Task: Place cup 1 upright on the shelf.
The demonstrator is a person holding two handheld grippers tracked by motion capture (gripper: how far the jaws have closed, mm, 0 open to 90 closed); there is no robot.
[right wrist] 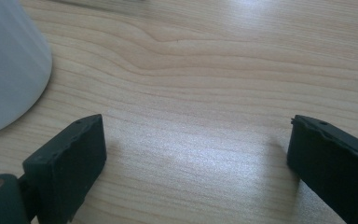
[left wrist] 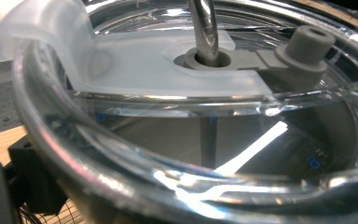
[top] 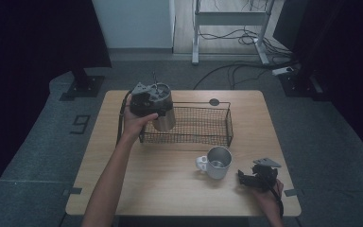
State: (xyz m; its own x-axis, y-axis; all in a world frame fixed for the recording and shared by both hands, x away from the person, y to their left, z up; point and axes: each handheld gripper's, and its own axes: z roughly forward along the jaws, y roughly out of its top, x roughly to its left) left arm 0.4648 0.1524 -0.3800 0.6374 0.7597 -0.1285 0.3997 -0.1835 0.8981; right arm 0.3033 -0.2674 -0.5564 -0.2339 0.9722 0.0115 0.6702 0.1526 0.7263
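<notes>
The left forearm reaches forward and the left hand (top: 133,119) holds the left tool (top: 147,100) raised at the far left; whether its jaws are closed or apart I cannot tell. The right hand (top: 267,193) rests low at the near right edge, and the right tool (right wrist: 196,158) has its jaws wide apart, gripping nothing.

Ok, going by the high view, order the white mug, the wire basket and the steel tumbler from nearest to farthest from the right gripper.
1. White mug: just left of the right gripper, on the bare table.
2. Wire basket: beyond the mug, mid-table.
3. Steel tumbler: farthest, held by the left gripper over the basket's left end.
</notes>
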